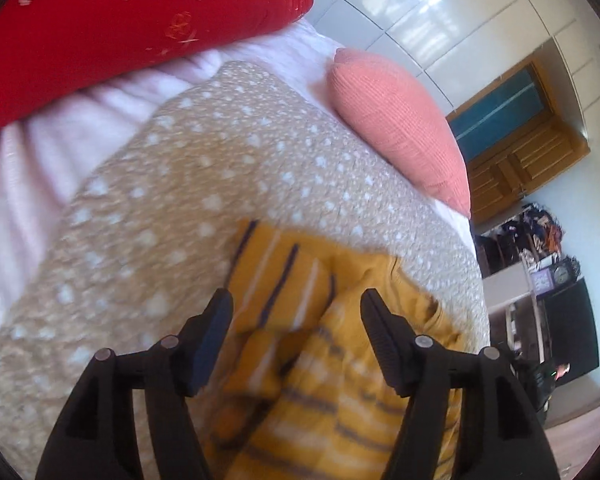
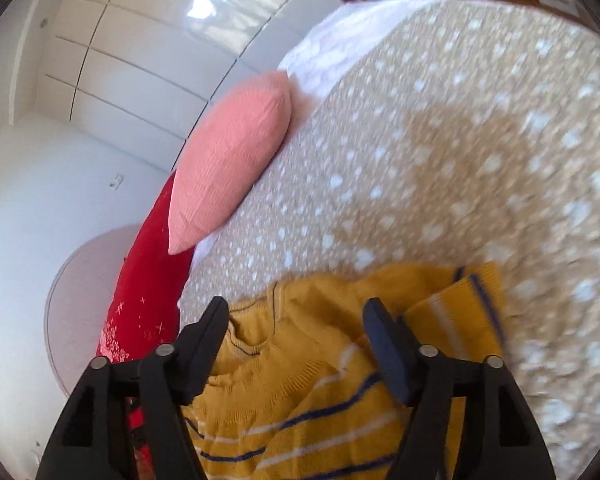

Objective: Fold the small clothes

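A bed fills most of both views, covered by a beige spread (image 1: 204,184) (image 2: 440,140) dotted with white spots, with a pale pink-white sheet (image 1: 32,160) (image 2: 332,52) showing past its edge. At the head of the bed lies a large red pillow (image 1: 100,24) (image 2: 148,288) with light embroidery, and beside it a smaller salmon-pink ribbed pillow (image 1: 400,128) (image 2: 232,164), which in the right wrist view overlaps the red one. Behind the bed stand glossy white wardrobe panels (image 1: 440,8) (image 2: 140,32), and the left wrist view also takes in a wooden door (image 1: 524,144) and cluttered shelves (image 1: 536,240) off to the side.

On the spotted spread, near the cameras, lies the small yellow sweater (image 1: 332,360) (image 2: 320,380) with navy and white stripes. It is rumpled, with a striped sleeve (image 1: 276,272) (image 2: 460,312) folded or thrown across the body; motion blur makes it hard to say exactly how the layers sit. Its round neckline faces up in the right wrist view.

The left gripper (image 1: 296,316) hangs over the sweater with its fingers spread wide and nothing between them. The right gripper (image 2: 296,320) is likewise spread apart above the neckline and shoulder area, holding nothing; whether either fingertip touches the knit cannot be told.
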`<state>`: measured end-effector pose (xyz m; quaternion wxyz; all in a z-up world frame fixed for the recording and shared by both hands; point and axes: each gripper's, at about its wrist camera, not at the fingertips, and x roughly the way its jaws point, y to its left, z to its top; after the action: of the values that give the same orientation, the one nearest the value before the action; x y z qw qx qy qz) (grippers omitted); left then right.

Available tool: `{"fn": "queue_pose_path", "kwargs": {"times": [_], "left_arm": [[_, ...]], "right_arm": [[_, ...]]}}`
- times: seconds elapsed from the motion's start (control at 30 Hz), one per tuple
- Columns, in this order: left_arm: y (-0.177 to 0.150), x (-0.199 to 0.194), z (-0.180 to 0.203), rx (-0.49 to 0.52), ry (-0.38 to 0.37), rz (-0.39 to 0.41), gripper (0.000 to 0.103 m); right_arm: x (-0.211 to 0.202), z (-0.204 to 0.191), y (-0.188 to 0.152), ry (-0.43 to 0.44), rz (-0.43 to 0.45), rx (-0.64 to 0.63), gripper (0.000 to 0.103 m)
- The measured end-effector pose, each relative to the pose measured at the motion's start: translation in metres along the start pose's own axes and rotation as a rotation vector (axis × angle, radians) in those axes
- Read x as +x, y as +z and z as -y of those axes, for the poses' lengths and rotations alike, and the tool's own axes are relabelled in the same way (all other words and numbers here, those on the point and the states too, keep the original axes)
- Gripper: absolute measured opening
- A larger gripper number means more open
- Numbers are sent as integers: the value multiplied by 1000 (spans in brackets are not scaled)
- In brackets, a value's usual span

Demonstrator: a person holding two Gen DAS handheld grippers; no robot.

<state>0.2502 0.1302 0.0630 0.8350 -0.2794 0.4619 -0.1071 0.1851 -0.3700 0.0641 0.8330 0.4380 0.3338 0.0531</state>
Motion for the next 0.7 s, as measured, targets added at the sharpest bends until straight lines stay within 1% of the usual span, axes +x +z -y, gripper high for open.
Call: {"fn": "queue_pose_path", "kwargs": {"times": [0.07,0.13,0.23,0.27,0.33,0.37,0.43,0.5,0.57,0.63,0.67,0.7], "left_arm": [[-13,-13,-6,28,-11,-9,72],[-32,-26,-10,75,-25,-23,76],[-61,-43,-11,156,-25,-48,77],[-70,-47,-11,179,-24,-52,78],[-91,-56,-10,225,-29,-52,85],[-101,-59,-10,241,-38,-50,86],[-117,-56,-9,264,-47,-70,87],[-126,-42,-8,262,-38,-107,87],[-127,-27,-9,243,19,-127,85],[-116,-18,-10,252,98,-131,54],[-105,-16,-13,252,126,-127,33],[-96,-16,-17,232,120,-122,30]], "right_arm": [[-22,3,-5,1,-28,-35,76],[-46,6,-21,-32,-65,-91,76],[-83,19,-59,-58,-125,-154,76],[-95,25,-72,-57,-135,-164,76],[-110,35,-92,-45,-147,-165,76],[-118,42,-105,-25,-153,-152,76],[-120,51,-122,3,-168,-131,76],[-113,54,-135,26,-182,-128,76],[-104,48,-142,20,-176,-152,76],[-93,40,-143,9,-159,-170,80],[-88,35,-143,4,-154,-183,80],[-81,31,-141,-4,-150,-200,80]]}}
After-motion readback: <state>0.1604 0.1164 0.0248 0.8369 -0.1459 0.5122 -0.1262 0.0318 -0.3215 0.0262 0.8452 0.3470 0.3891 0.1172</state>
